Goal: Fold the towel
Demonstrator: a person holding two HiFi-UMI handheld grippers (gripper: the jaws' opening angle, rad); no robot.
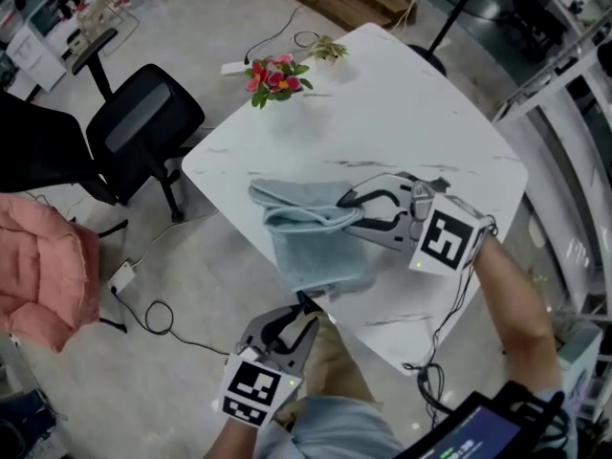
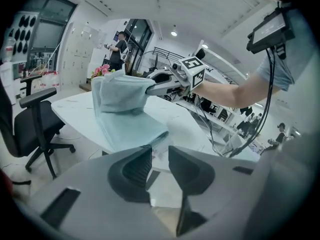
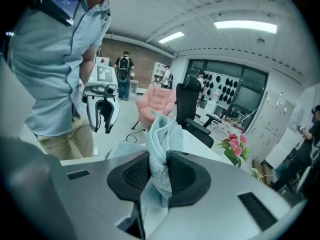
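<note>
Left gripper [image 1: 308,306]: held off the near edge of the table, pointing down-slope at the towel's near corner. Jaws stand a narrow gap apart. Only the table edge and floor show through the gap; nothing lies between the pads. Cannot tell whether the tips touch the corner.

Towel [image 1: 316,247]: light blue terry. The near part lies flat in layers on the table, and its near edge runs along the table's edge. The far part is raised off the surface and gathered into a bunch with loose folds hanging down.

Right gripper [image 1: 346,208]: comes in from the right over the table, with the marker cube toward the person's forearm [image 1: 507,295]. Jaws are closed on the gathered towel, and the cloth is pinched thick between both pads and spills out above and below them. This gripper carries the raised part of the towel.

Table [image 1: 402,113]: white, marble-patterned top with rounded corners. A bunch of pink flowers [image 1: 275,76] sits near its far corner, well apart from the towel.

Floor beyond, left side: a pink cushioned seat [image 1: 43,271], then a black office chair [image 1: 143,122] beside the table. A white power strip [image 1: 232,67] with a cable lies past the flowers.
</note>
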